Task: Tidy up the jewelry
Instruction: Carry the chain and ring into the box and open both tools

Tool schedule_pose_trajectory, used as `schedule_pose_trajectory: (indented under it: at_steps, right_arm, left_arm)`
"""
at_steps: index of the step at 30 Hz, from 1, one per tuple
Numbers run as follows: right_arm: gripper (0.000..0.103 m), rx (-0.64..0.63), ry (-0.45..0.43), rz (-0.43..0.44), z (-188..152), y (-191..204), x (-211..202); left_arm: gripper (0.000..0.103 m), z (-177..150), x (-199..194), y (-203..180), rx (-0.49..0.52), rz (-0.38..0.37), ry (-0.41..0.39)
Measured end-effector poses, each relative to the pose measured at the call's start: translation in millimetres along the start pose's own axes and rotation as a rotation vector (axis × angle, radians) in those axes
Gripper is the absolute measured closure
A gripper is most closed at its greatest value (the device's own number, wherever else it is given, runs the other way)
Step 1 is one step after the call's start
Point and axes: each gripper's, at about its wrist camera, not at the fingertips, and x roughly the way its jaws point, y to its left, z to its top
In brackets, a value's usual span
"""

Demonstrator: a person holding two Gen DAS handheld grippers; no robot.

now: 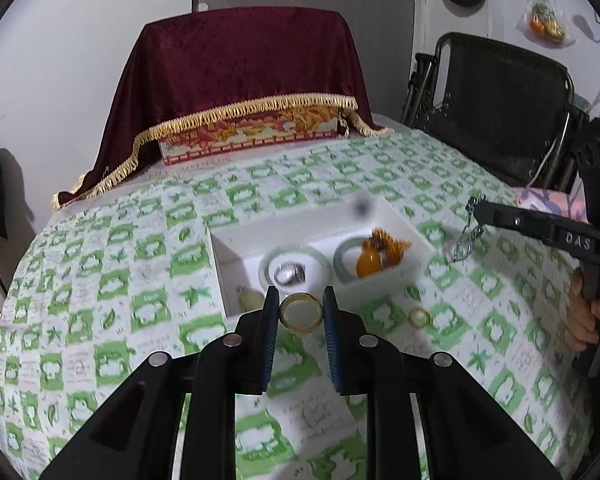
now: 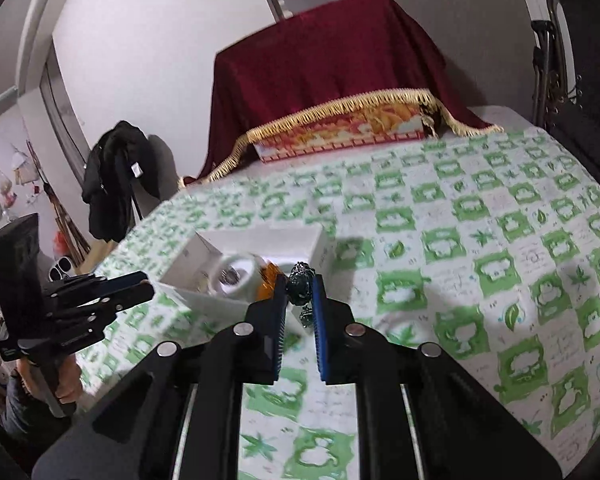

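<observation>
Amber ring (image 1: 301,313) in left tool (image 1: 301,312), beaded chain (image 2: 300,286) – right tool (image 2: 299,300)

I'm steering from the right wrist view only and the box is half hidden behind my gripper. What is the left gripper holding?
Observer: The left gripper is shut on an amber ring, held just at the near wall of the white box.
Operator: Anything left on the cloth that I can't see?
Observer: Yes, a second small amber ring lies on the tablecloth, outside the box near its front right corner.
Operator: And what hangs from my gripper?
Observer: From the left wrist view, the right gripper pinches a silvery chain that dangles over the cloth, right of the box.
</observation>
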Motion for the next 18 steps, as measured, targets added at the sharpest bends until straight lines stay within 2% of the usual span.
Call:
schedule_pose_trajectory:
  at_steps: [10, 14, 18]
  right_arm:
    - [0.091, -0.050, -0.034, 0.059, 44, 34, 9]
    - [0.091, -0.060, -0.023, 0.088, 56, 45, 26]
    - [0.091, -0.069, 0.018, 0.100, 54, 52, 50]
  left_arm:
    - [0.081, 42, 7, 5, -0.007, 0.004, -0.042]
    - [0.081, 49, 23, 11, -0.027, 0.000, -0.025]
    - [0.081, 47, 39, 18, -0.043, -0.003, 0.004]
